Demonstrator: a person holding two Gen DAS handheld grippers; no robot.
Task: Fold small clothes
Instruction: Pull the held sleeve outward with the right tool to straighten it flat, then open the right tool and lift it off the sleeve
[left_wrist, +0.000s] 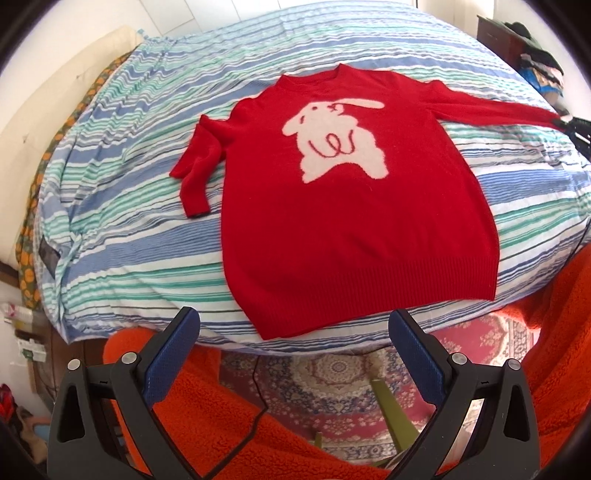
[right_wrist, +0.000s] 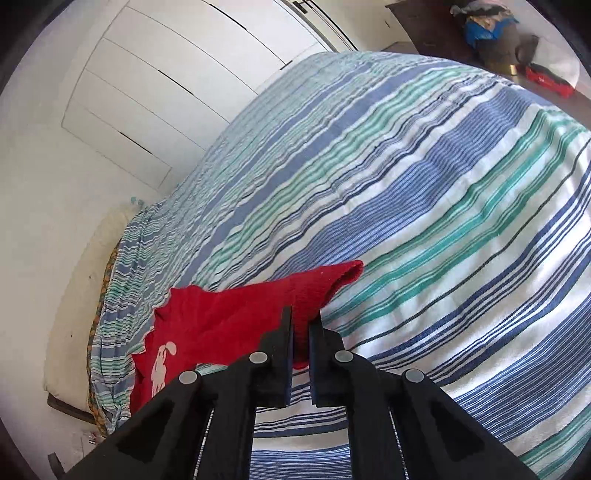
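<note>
Pinching the sweater's stretched sleeve, my right hand-held gripper pulls sideways; left hand-held gripper gapes empty before the hem.

The knitted sweater is bright red, with a pale pink-white rabbit figure on its chest, outlined in thin red curls. The bed cover under it runs in blue, green and white stripes with thin dark lines. The left tool is black with blue textured pads; the right tool is black. A fuzzy orange blanket and a red patterned rug lie beyond the bed's near edge.
</note>
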